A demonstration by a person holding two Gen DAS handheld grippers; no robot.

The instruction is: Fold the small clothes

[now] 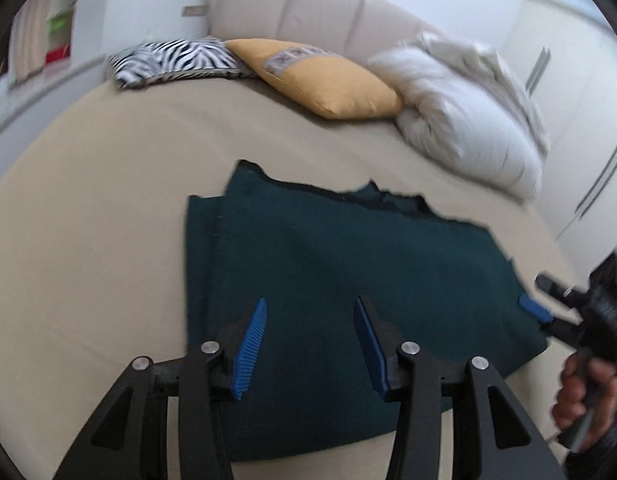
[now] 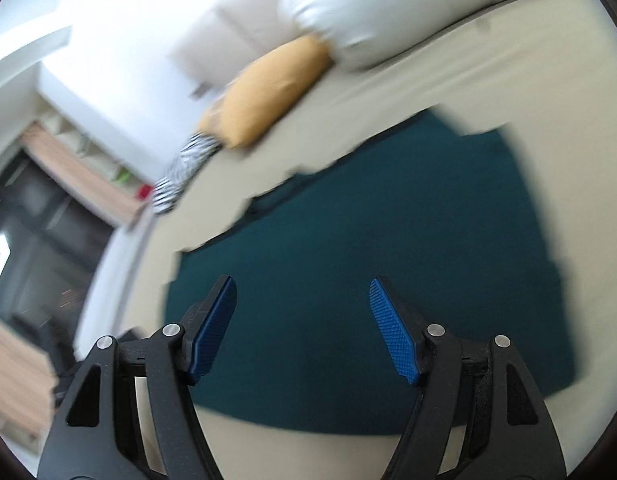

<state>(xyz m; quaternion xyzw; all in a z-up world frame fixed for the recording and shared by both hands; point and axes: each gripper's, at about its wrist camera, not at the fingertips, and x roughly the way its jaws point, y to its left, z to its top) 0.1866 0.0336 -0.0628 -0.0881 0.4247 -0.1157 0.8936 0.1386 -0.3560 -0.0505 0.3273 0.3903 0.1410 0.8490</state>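
Teal garment [image 1: 348, 264] lies flat, long axis left-right.

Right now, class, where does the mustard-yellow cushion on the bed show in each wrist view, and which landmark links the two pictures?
Left wrist view: the mustard-yellow cushion lies upper centre, between the zebra-striped pillow and the white pillow.
Right wrist view: the cushion sits upper left of centre, tilted.
Shared landmark: the dark teal garment spread flat on the beige bed sheet.

Both tongs, left [image 1: 310, 312] and right [image 2: 302, 296], apart (nothing gripped)
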